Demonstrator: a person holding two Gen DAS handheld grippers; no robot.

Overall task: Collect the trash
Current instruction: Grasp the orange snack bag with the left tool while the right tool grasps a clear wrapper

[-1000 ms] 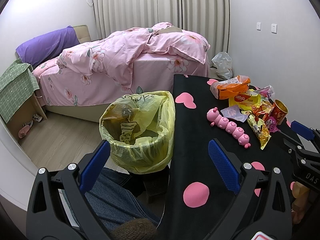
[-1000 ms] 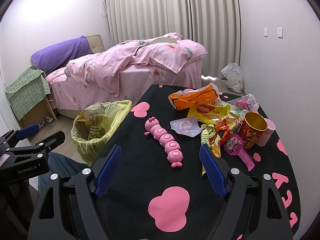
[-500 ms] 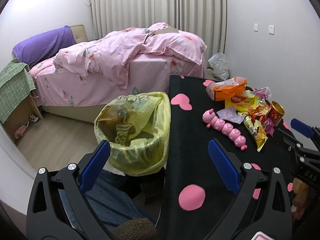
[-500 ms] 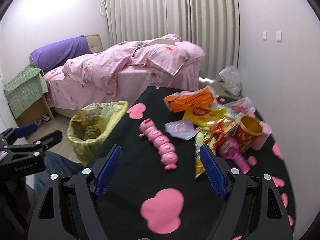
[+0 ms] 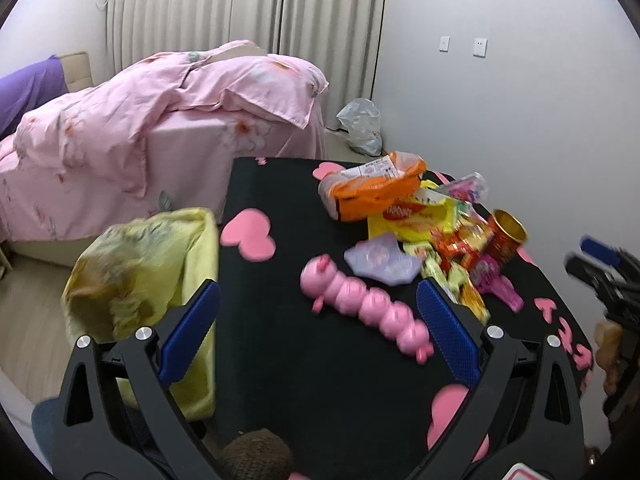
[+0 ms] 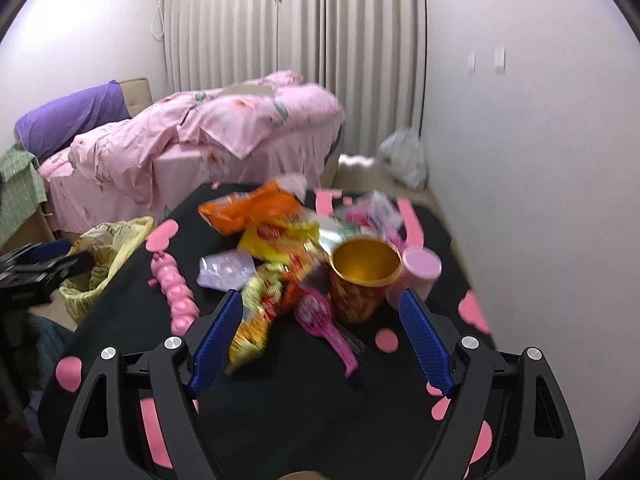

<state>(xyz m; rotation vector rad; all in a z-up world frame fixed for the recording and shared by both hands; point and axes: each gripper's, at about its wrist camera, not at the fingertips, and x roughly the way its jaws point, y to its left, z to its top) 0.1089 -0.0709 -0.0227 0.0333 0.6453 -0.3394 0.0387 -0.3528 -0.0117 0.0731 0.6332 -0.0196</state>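
Both my grippers have swung toward the wrappers (image 6: 280, 276); left gripper (image 5: 318, 336) and right gripper (image 6: 320, 336) gape wide, empty, red cup (image 6: 362, 280) ahead of the right.

Left gripper (image 5: 318, 320) jaws wide apart, right gripper (image 6: 320, 332) likewise, both empty

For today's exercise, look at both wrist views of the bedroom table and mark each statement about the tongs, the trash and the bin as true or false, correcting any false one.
1. Both the left tongs and the right tongs are open and hold nothing. True.
2. The yellow-lined trash bin stands on the black table. False: it stands on the floor beside the table's edge.
3. The gold-lined cup stands upright with its mouth open. True.
4. The pink caterpillar toy lies inside the bin. False: it lies on the table.
5. The orange wrapper sits at the far end of the wrapper pile. True.
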